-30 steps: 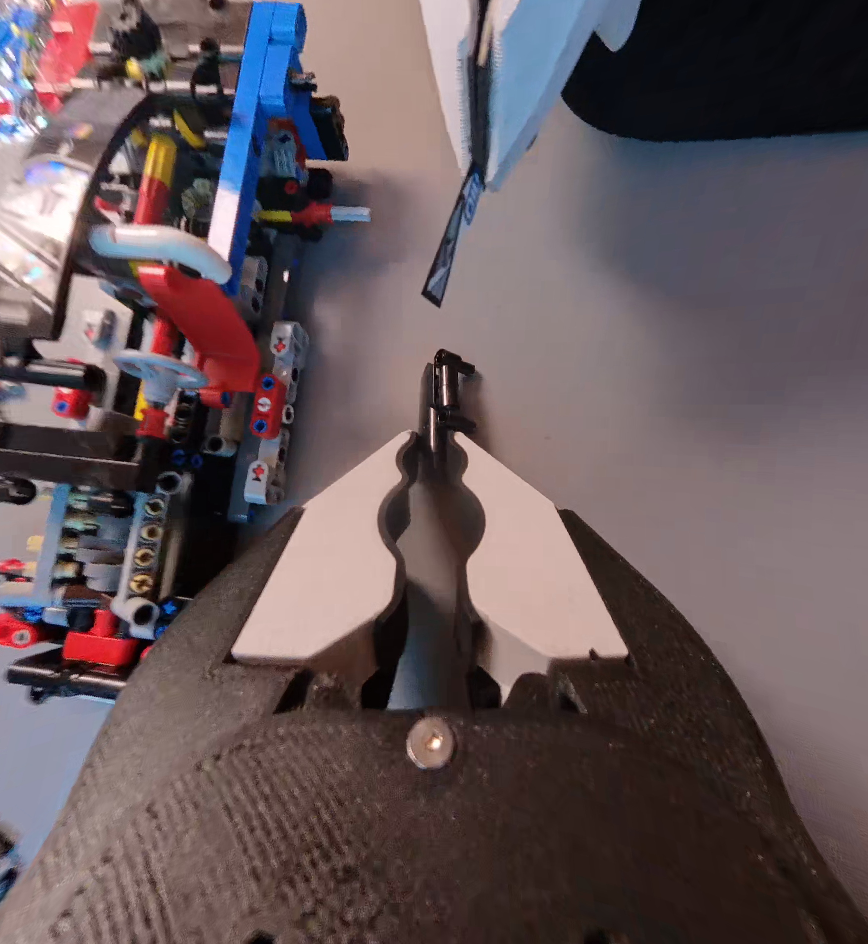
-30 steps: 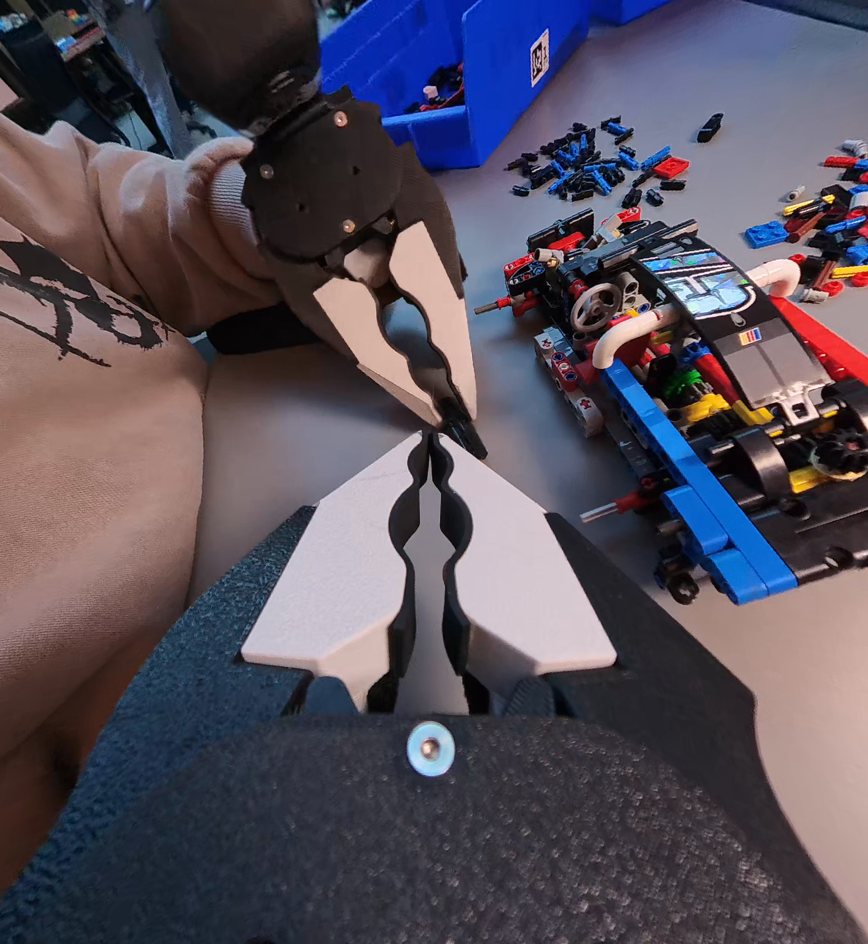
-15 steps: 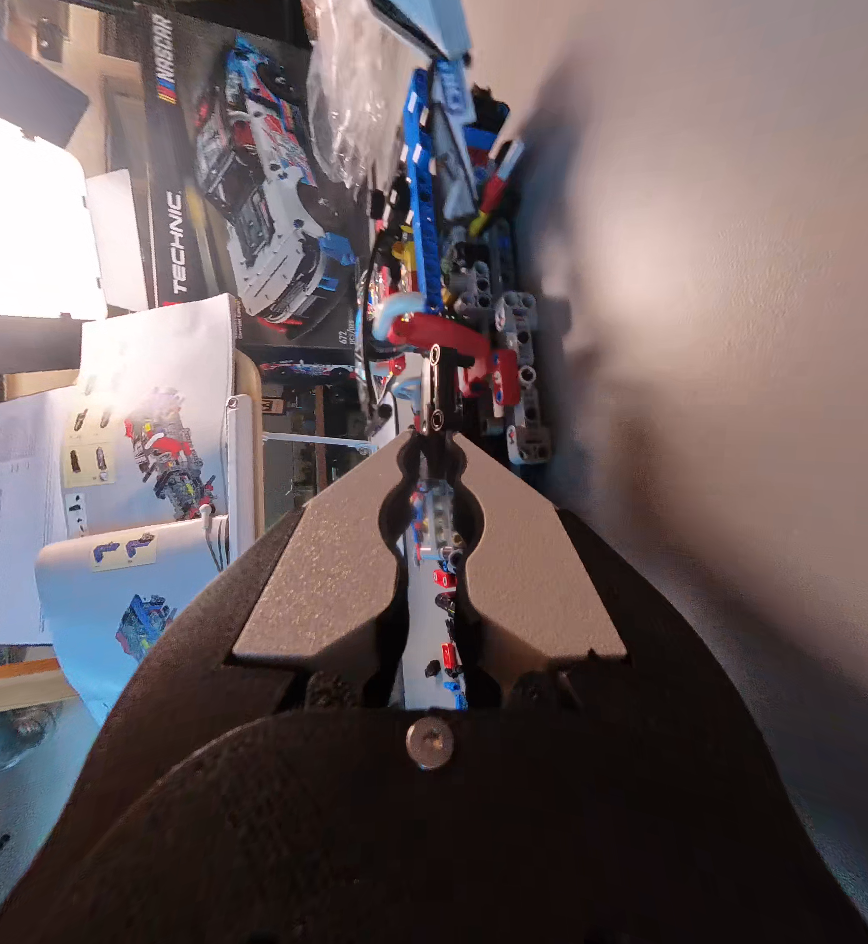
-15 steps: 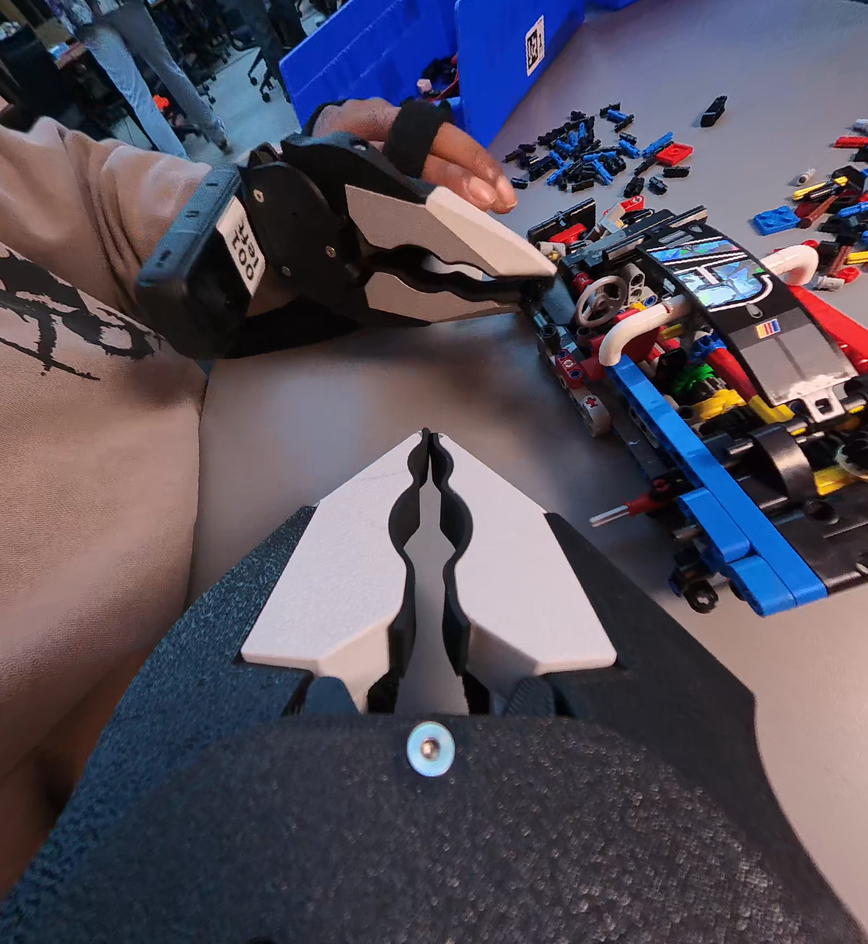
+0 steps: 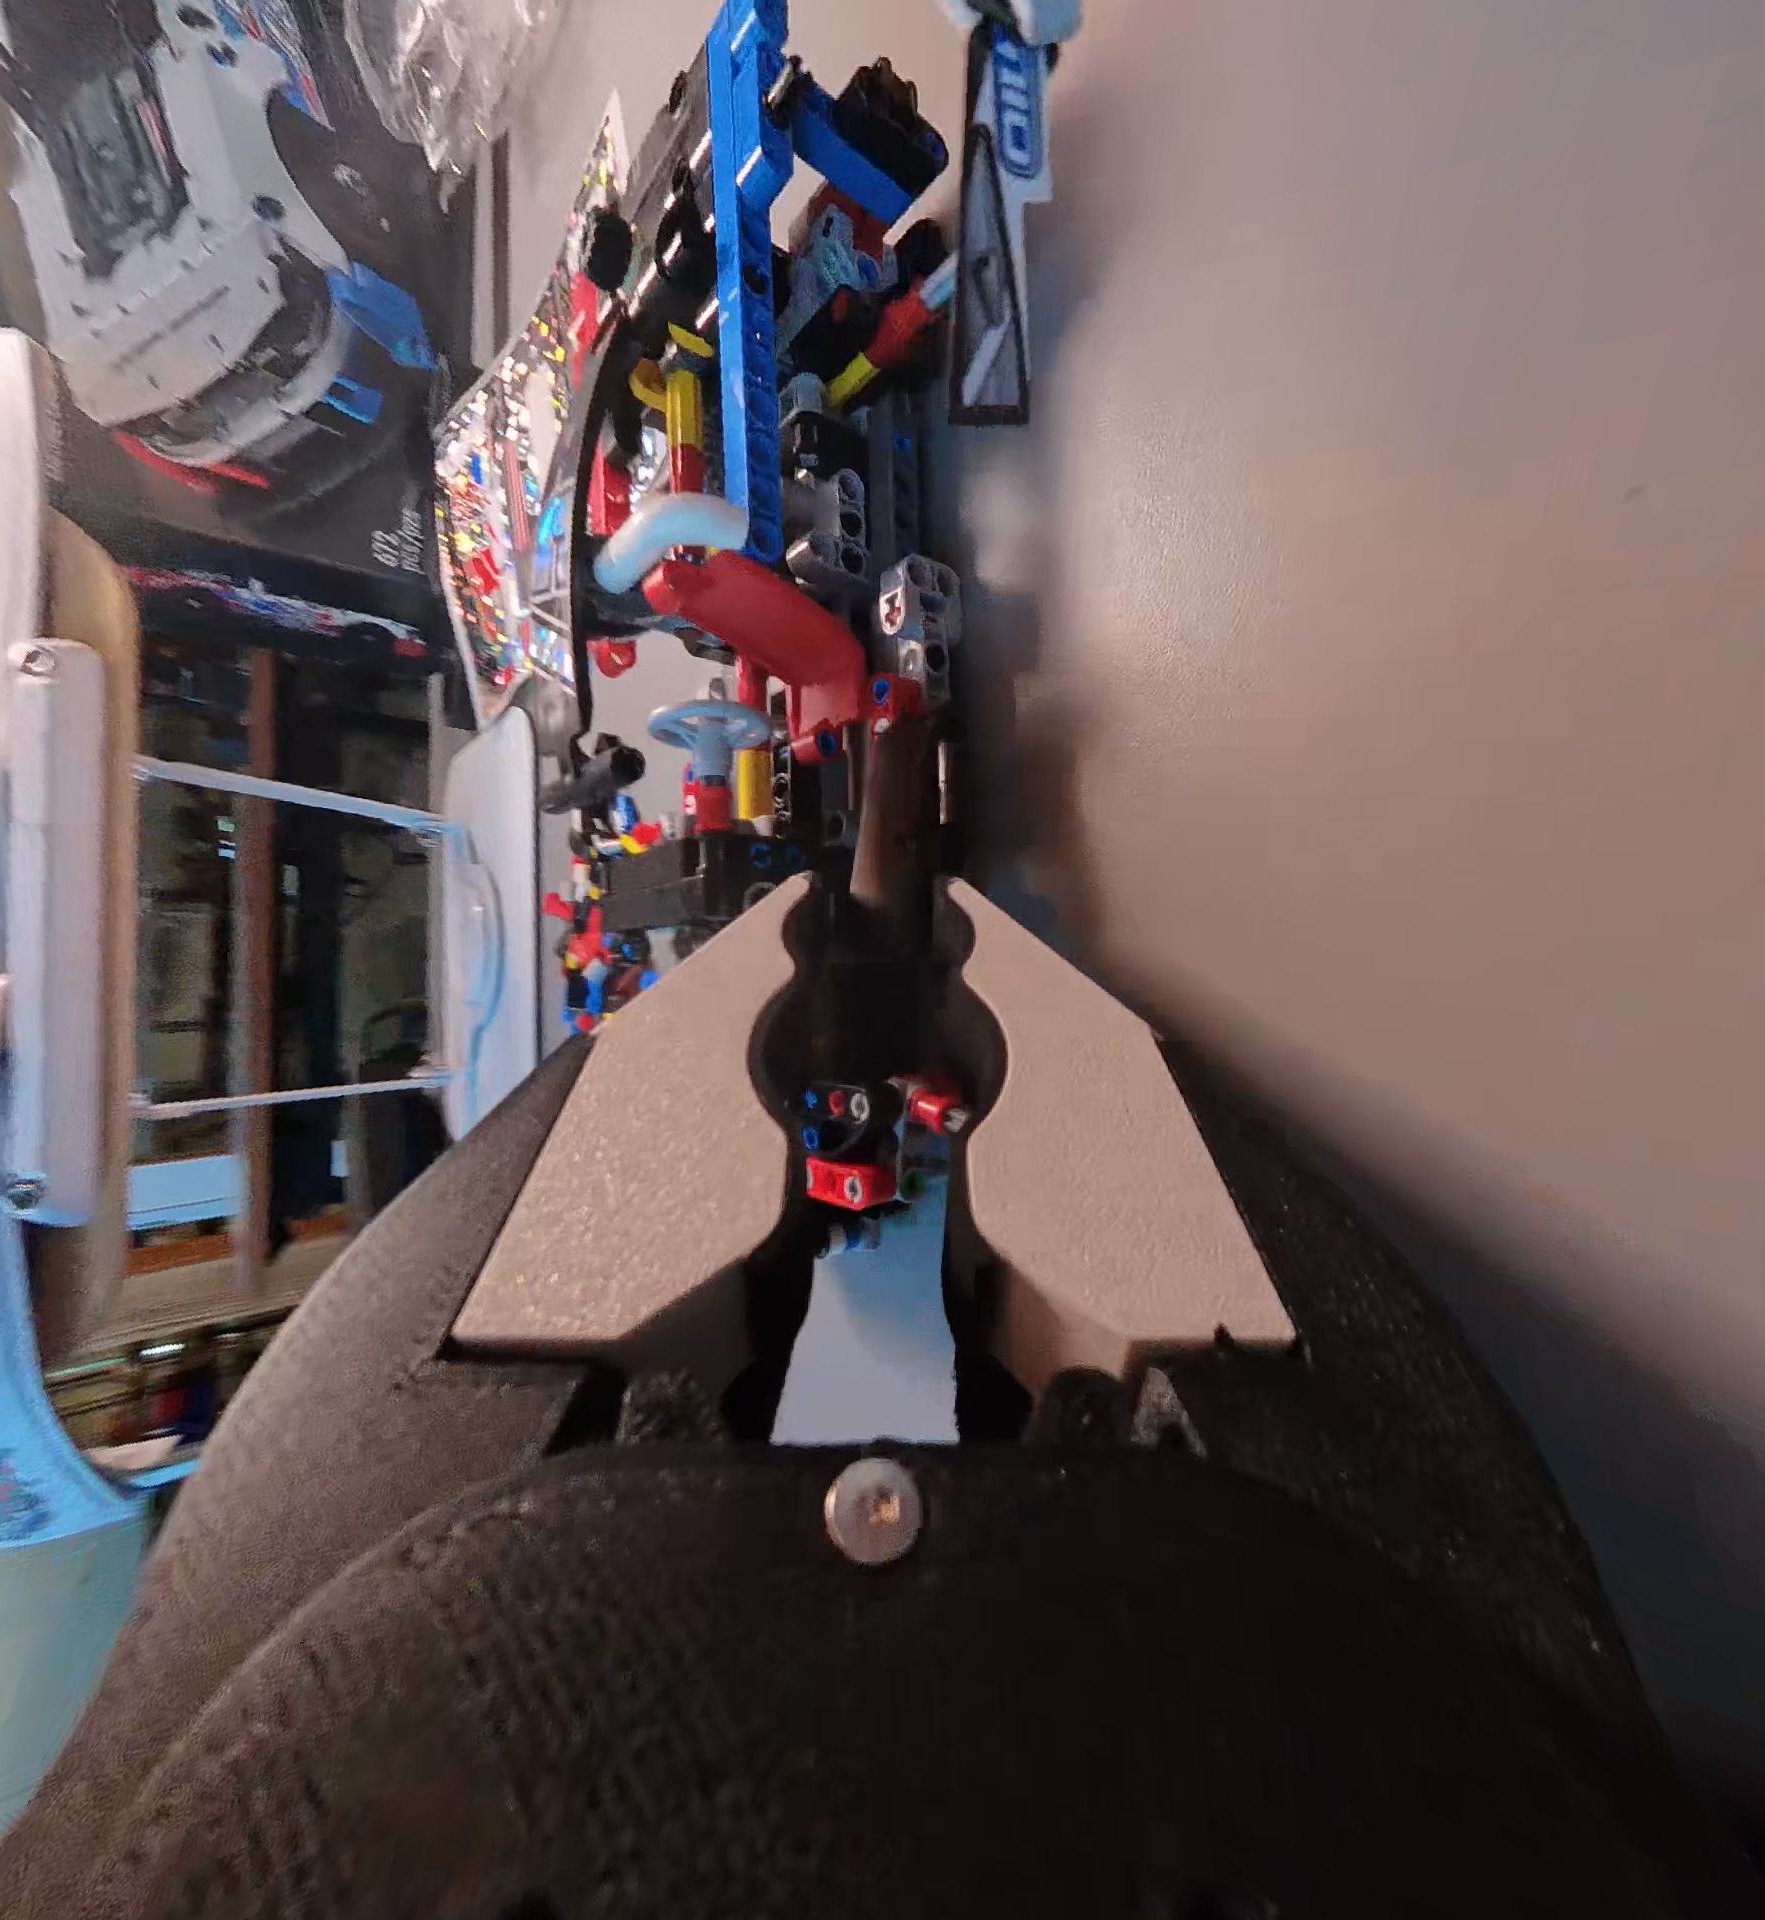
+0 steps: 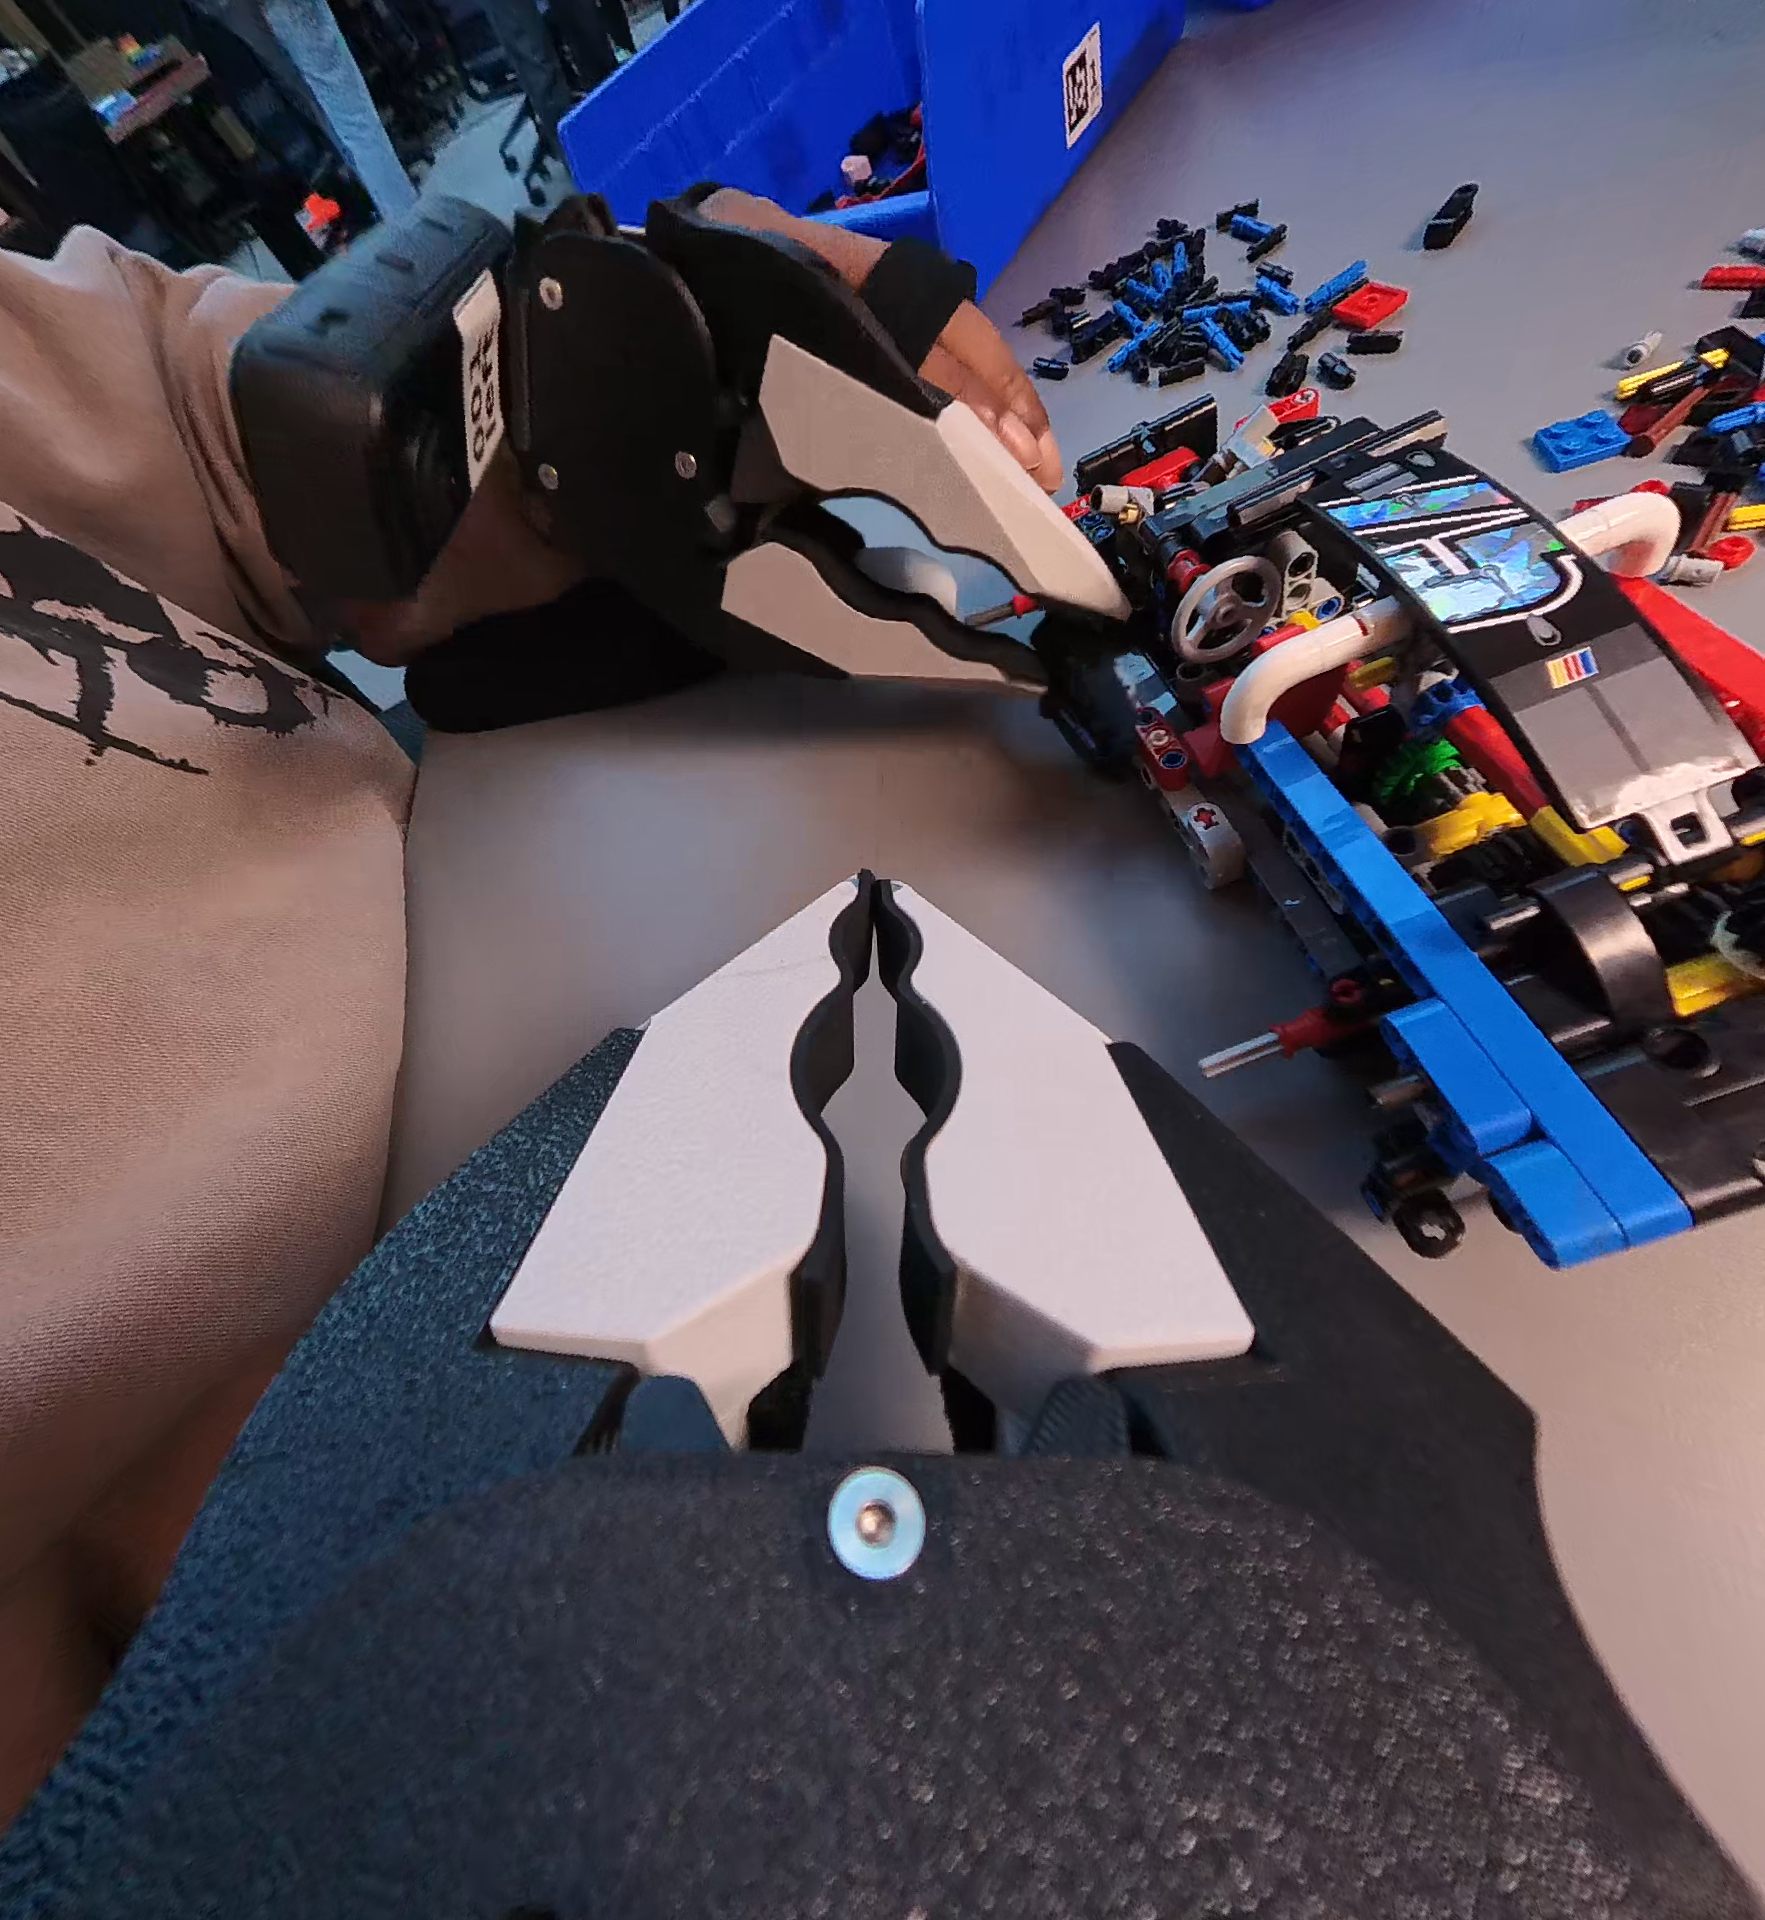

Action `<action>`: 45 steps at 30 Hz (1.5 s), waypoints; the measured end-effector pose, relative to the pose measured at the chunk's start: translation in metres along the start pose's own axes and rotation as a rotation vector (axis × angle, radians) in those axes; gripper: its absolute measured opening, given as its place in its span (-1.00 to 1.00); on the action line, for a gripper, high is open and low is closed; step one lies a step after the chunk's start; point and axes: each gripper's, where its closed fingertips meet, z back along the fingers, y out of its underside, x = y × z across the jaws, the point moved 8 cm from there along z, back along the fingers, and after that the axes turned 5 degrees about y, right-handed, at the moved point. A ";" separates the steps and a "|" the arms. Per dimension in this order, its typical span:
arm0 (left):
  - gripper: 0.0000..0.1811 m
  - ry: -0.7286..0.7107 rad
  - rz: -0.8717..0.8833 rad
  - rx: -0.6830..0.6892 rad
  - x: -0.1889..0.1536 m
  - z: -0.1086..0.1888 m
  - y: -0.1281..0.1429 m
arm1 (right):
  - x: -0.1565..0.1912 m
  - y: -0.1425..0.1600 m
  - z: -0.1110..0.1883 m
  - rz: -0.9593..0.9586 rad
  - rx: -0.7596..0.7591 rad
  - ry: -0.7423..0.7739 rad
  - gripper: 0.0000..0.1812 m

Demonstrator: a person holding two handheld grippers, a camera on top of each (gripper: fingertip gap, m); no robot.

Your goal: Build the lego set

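A smooth grey tabletop (image 6: 712, 821) fills the near ground of the right wrist view, matte, with soft shadows and a faint sheen toward the far right. At its far edge stand two blue plastic bins (image 6: 971, 94), side by side, one bearing a small square coded sticker. Beyond them, far left, the room is dim: dark furniture legs, what may be office chairs (image 6: 525, 73) on a pale floor, and a shelf with blurred coloured items. In the left wrist view, turned sideways, the same grey surface (image 5: 1429, 727) glows warm, and a dark printed box (image 5: 234, 312) and a shelving frame (image 5: 265, 935) stand blurred behind
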 end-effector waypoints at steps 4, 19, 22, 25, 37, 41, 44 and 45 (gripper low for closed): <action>-0.75 0.128 0.174 -0.003 -0.001 -0.002 0.005 | 0.000 0.000 -0.001 0.002 0.002 -0.001 -1.00; -0.81 0.200 0.017 -0.046 0.002 -0.004 0.007 | 0.000 -0.001 0.000 -0.008 -0.005 -0.011 -1.00; -0.87 0.201 0.000 -0.059 0.005 -0.005 0.008 | 0.000 -0.001 0.001 -0.021 -0.017 -0.020 -1.00; -0.88 0.265 0.091 -0.071 0.007 -0.002 0.006 | 0.000 -0.002 0.002 -0.028 -0.022 -0.021 -1.00; -0.89 0.689 0.756 -0.283 -0.001 0.015 -0.018 | 0.006 -0.004 -0.001 -0.112 -0.003 -0.065 -1.00; -0.89 0.681 0.749 -0.277 -0.012 0.010 -0.021 | 0.007 0.001 -0.006 -0.214 0.045 -0.111 -1.00; -0.88 0.697 0.717 -0.284 -0.016 0.011 -0.024 | 0.006 0.005 -0.009 -0.299 0.070 -0.122 -1.00; -0.88 0.702 0.712 -0.287 -0.017 0.011 -0.024 | 0.005 0.006 -0.010 -0.324 0.075 -0.127 -1.00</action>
